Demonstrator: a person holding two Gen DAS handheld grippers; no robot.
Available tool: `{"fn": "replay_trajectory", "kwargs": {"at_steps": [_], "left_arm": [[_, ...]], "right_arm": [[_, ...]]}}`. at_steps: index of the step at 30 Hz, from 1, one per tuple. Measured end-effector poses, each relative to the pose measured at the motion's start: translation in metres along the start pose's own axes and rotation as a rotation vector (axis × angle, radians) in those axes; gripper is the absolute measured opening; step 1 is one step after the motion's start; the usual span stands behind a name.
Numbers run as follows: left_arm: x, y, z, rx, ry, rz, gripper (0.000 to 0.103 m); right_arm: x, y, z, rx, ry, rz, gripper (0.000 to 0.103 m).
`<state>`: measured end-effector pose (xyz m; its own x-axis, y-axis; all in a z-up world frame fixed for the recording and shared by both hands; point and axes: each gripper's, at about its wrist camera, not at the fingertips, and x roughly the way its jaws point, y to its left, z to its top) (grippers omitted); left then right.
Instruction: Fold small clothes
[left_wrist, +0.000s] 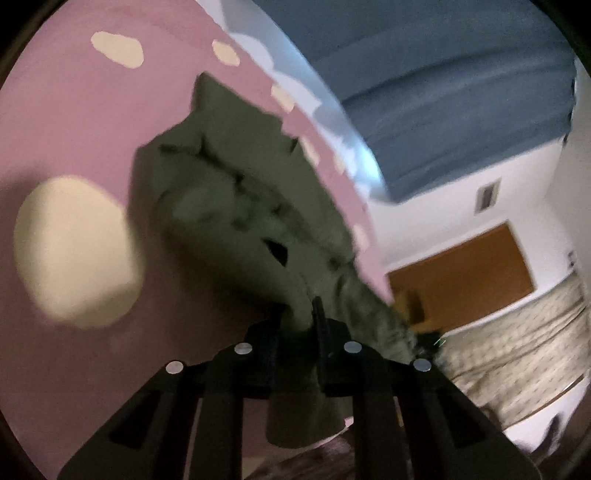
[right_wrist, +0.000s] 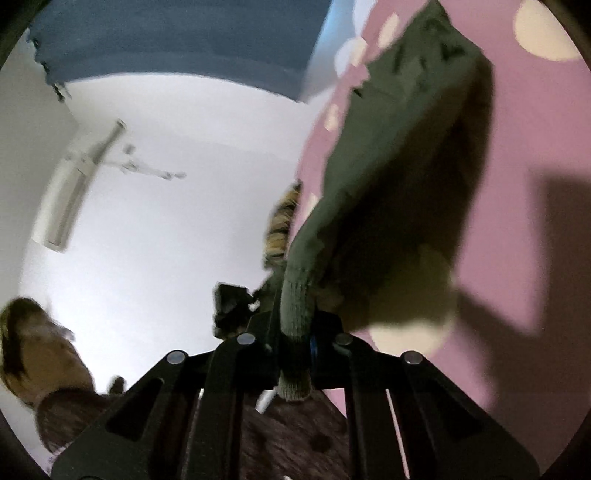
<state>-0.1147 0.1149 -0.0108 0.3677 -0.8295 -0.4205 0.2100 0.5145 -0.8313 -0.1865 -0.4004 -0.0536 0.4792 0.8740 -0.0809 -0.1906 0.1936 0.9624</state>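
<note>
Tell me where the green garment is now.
The green garment is pinched by both the left gripper and right gripper, over the pink dotted sheet.

Olive-green garment (left_wrist: 236, 206); pink sheet (left_wrist: 74, 122) with cream dots.

My left black two-finger gripper (left_wrist: 297, 314) has its jaws drawn close together, pinching a fold of olive-green knitted cloth (left_wrist: 236, 206) between the fingers. My right black two-finger gripper (right_wrist: 295, 332) is likewise clamped, its jaws tight on a ribbed edge of the same green cloth. Both wrists are tilted steeply, so that the fingers point up and away from me. The frames are motion-blurred.
</note>
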Motion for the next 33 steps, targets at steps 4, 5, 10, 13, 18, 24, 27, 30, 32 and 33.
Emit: {"fn": "replay_trajectory", "kwargs": {"at_steps": [4,5,10,13,18,24,27,30,32,33], "left_arm": [[0.01,-0.007,0.041,-0.078,-0.068,-0.061,0.015],[0.014,-0.007,0.051,-0.086,-0.078,-0.064,0.015],[0.05,-0.004,0.108,-0.103,-0.097,-0.056,0.016],[0.077,0.005,0.134,-0.11,-0.088,0.011,0.016],[0.121,0.038,0.161,-0.144,-0.036,0.136,0.016],[0.146,0.07,0.172,-0.184,0.023,0.173,0.018],[0.14,0.066,0.173,-0.166,0.029,0.165,0.019],[0.129,0.061,0.172,-0.177,0.015,0.161,0.028],[0.117,0.06,0.171,-0.196,-0.001,0.143,0.037],[0.112,0.058,0.171,-0.195,-0.012,0.146,0.038]], "right_arm": [[0.007,0.007,0.034,0.004,-0.079,0.061,0.01],[0.01,0.006,0.047,0.011,-0.1,0.079,0.01],[0.03,-0.012,0.103,0.08,-0.167,0.102,0.01],[0.045,-0.038,0.141,0.155,-0.198,0.101,0.01],[0.068,-0.093,0.189,0.288,-0.219,0.03,0.01],[0.081,-0.137,0.204,0.379,-0.233,-0.044,0.011],[0.079,-0.137,0.203,0.374,-0.232,-0.017,0.016],[0.073,-0.136,0.199,0.371,-0.234,0.003,0.026],[0.069,-0.134,0.199,0.372,-0.256,0.025,0.035],[0.062,-0.131,0.197,0.363,-0.26,0.024,0.039]]}}
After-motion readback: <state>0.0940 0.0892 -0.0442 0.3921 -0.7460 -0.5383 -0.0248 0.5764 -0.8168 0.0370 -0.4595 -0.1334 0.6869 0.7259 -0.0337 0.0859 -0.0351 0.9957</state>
